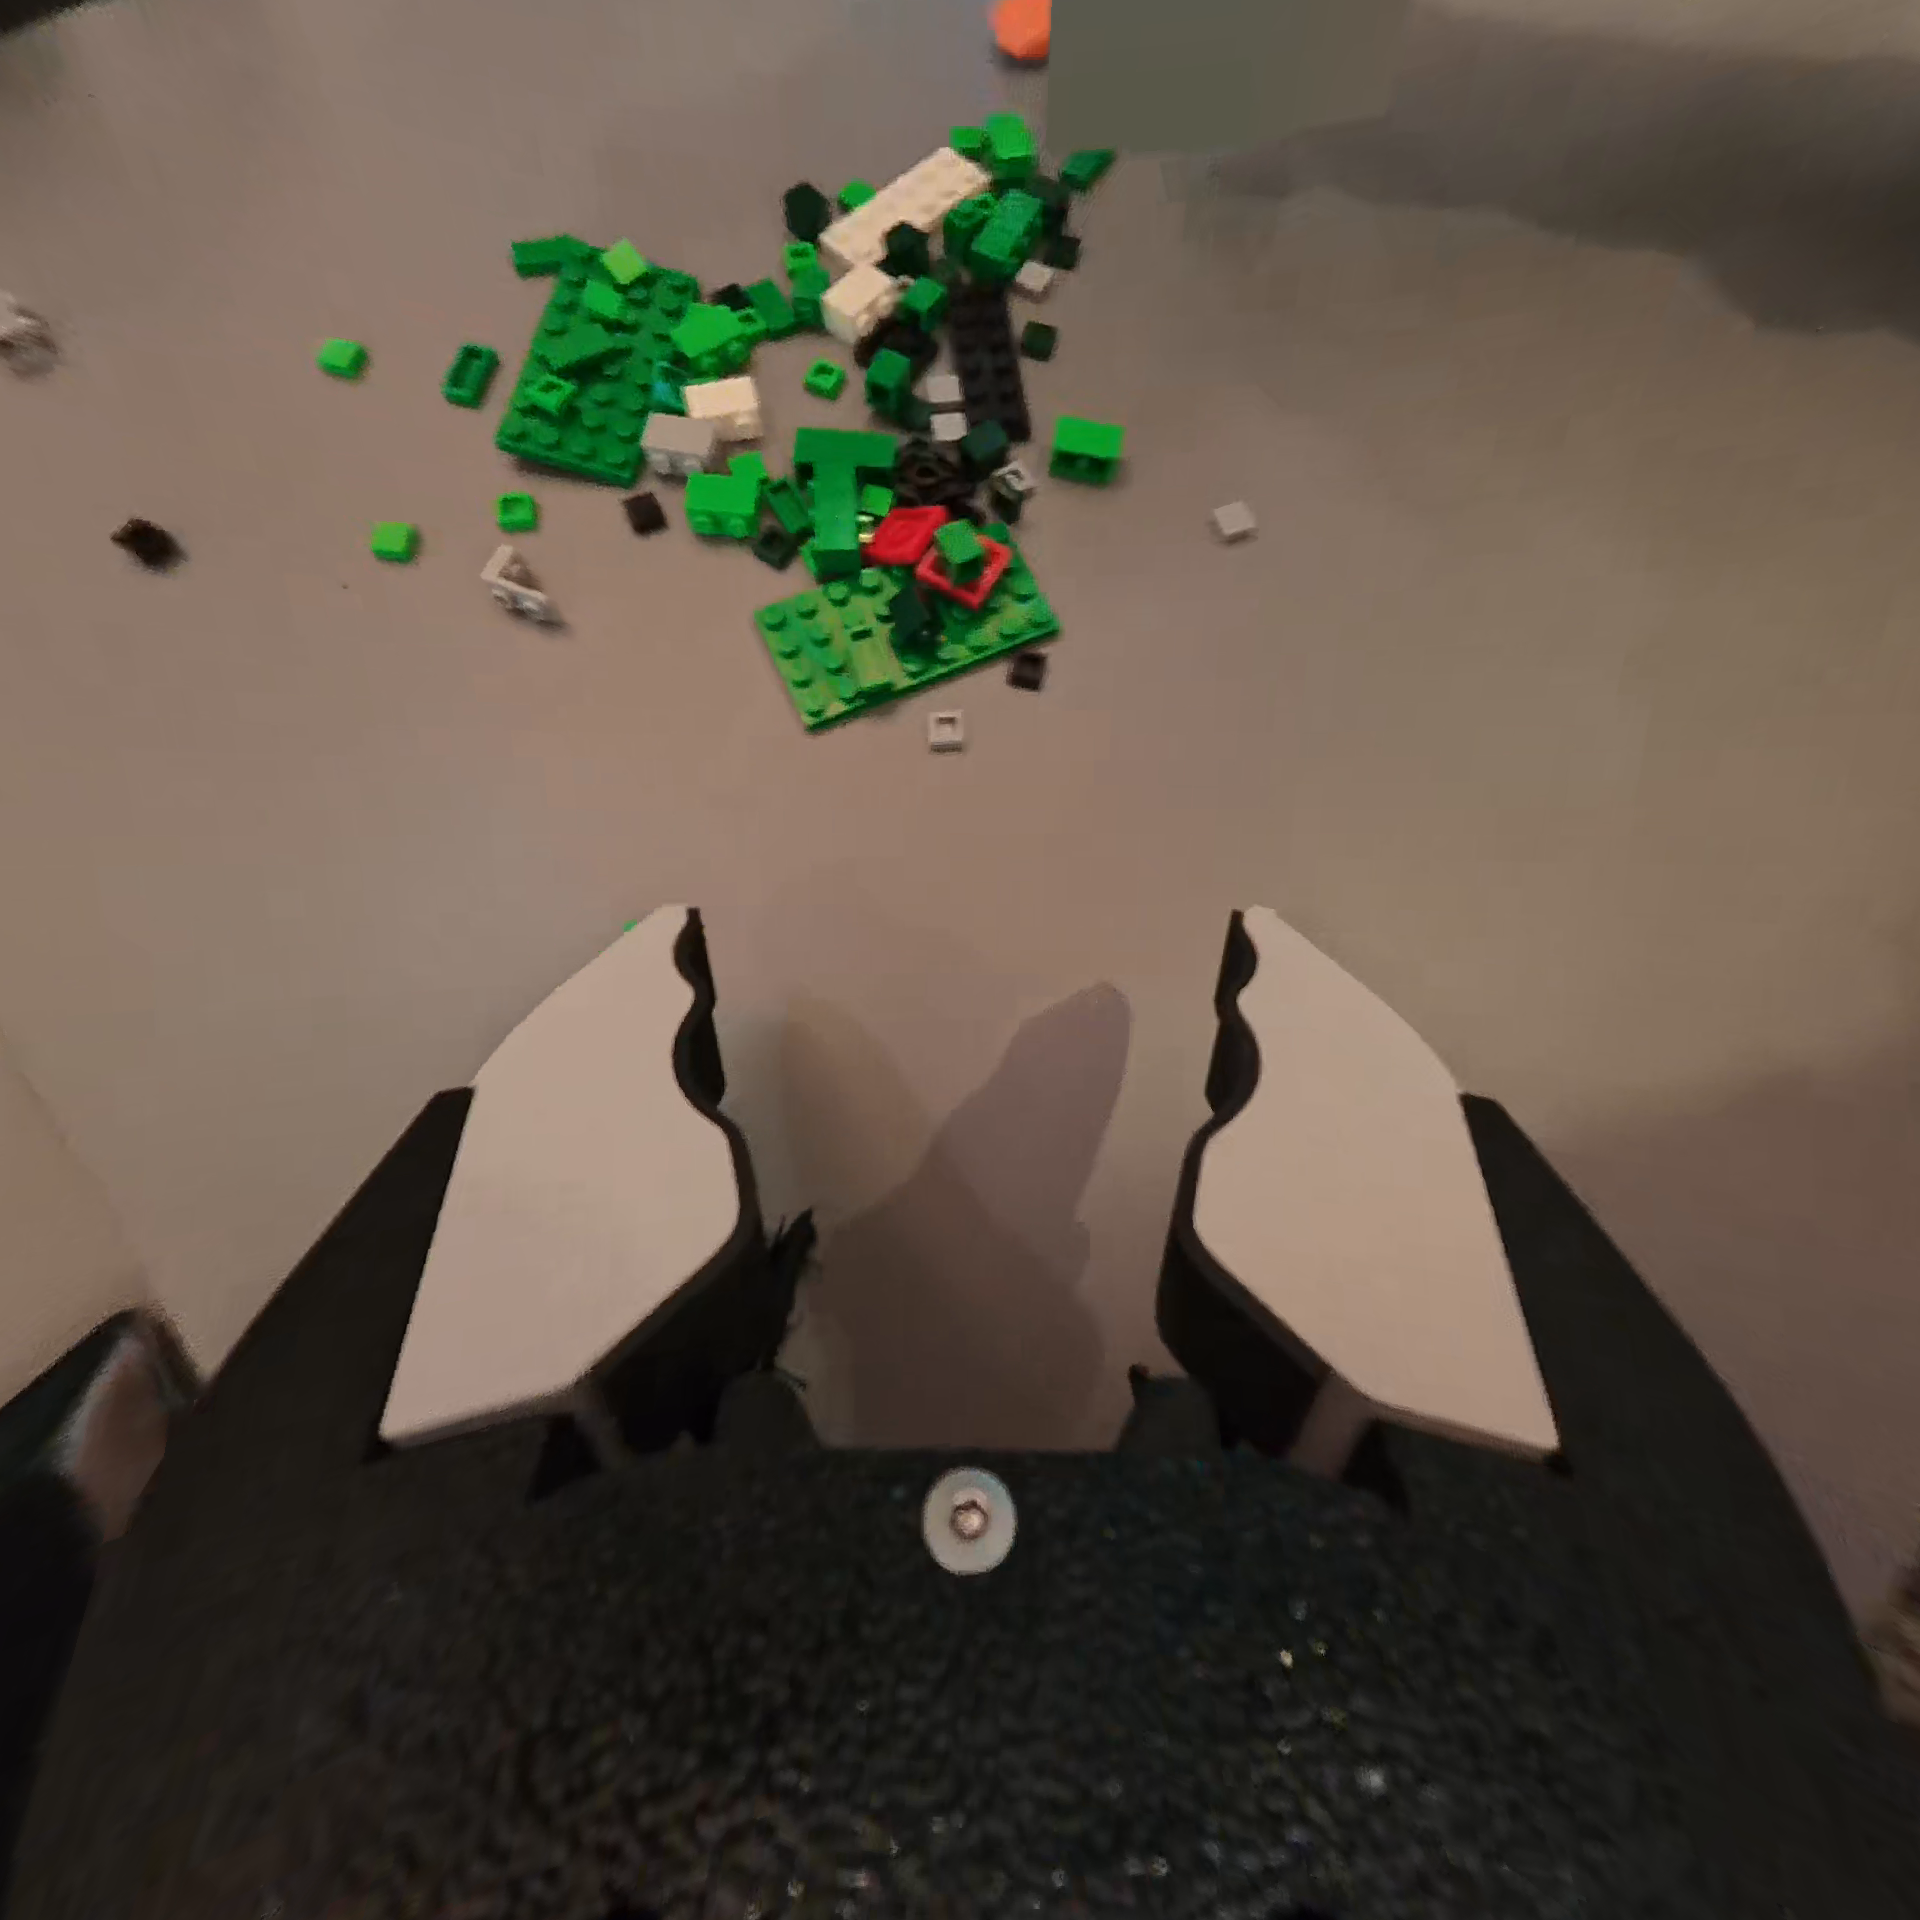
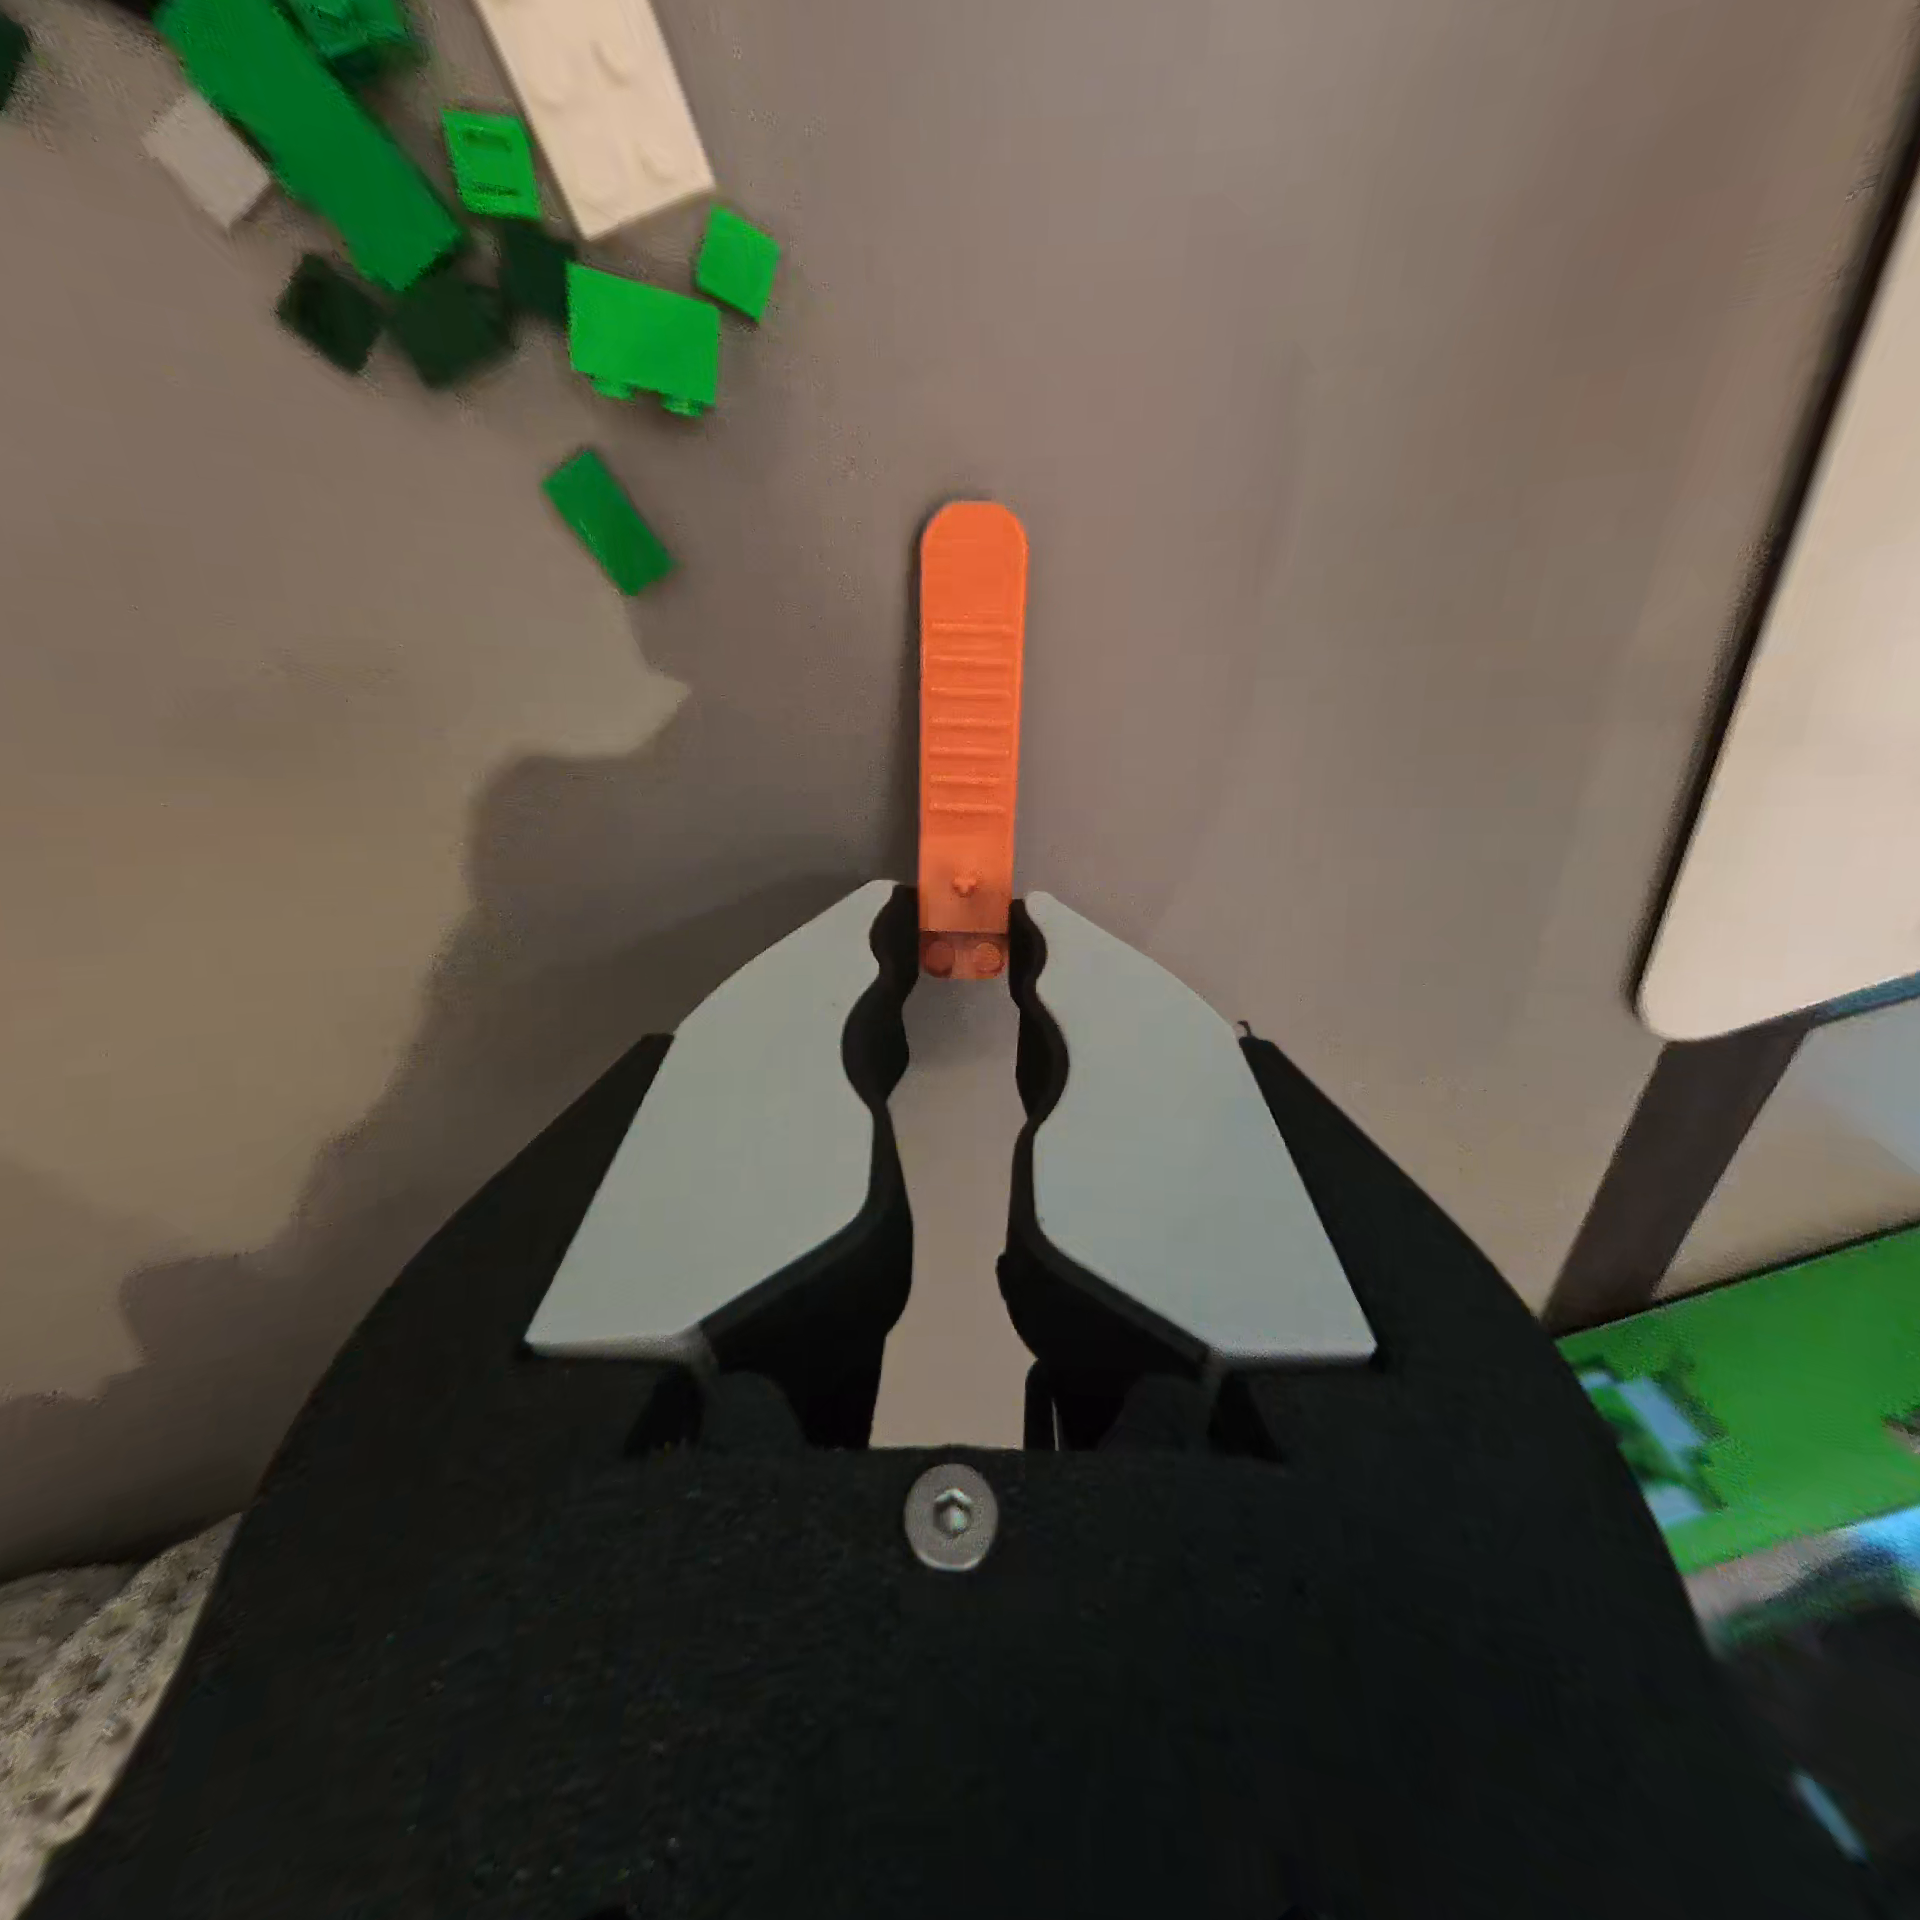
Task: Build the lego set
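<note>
Right gripper (image 2: 966, 914) is clenching the near end of the orange brick separator (image 2: 974, 717), which is pointing straight ahead off the fingertips over the grey desk (image 2: 1299, 468). Loose green and white bricks (image 2: 582, 239) are lying ahead and to the left of it. Left gripper (image 1: 966, 914) is hovering w/ jaws wide apart, holding nothing; the lego pile (image 1: 831, 416) is sitting well ahead of it. Step in hand looks like setup, prob. moving the tool aside. Next: park the separator, then send the released gripper fwd to a green plate (image 1: 831, 665).
</note>
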Demonstrator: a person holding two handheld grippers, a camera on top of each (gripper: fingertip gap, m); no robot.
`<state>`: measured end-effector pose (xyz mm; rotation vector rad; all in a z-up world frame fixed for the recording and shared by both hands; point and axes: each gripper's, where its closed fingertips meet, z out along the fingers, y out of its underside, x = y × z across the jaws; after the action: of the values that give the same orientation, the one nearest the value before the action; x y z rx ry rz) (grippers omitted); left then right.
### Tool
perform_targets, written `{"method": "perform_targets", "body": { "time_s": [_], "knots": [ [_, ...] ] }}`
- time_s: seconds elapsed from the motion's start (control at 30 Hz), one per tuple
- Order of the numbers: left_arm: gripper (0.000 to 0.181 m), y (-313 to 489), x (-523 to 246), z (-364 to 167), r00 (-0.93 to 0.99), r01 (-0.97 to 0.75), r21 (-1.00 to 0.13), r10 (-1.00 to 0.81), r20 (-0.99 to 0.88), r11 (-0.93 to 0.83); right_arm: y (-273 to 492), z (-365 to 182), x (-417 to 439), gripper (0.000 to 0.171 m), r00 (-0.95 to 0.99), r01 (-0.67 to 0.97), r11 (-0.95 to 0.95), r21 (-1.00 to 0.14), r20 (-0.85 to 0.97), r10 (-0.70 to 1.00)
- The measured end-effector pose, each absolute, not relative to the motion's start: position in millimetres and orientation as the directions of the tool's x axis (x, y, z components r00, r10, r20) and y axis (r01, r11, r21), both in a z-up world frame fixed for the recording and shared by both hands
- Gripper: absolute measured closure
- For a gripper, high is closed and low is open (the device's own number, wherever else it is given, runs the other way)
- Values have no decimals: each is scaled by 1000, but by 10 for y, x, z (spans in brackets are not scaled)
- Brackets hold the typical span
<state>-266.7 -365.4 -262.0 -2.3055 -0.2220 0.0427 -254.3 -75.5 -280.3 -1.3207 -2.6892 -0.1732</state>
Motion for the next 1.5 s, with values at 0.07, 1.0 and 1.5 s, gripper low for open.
{"method": "perform_targets", "body": {
  "time_s": [0.07, 1.0, 1.5],
  "knots": [
    [92, -3636, -2735, -2611, 979, 119, -746, 201, -20, -655, -843, -2843, -2545, 155, -570, 819, 573, 31, 157, 806],
    [86, -3535, -2837, -2191, 914, 62, -973, 404, -35, -224, 1163, -2644, -2340, 155, 89, 981, -15, -195, 375, 923],
    [83, -3626, -2903, -2062, 801, -176, -951, 524, -288, -254, 864, -2196, -2457, 114, 14, 799, 310, -516, 531, 847]
  ]
}}
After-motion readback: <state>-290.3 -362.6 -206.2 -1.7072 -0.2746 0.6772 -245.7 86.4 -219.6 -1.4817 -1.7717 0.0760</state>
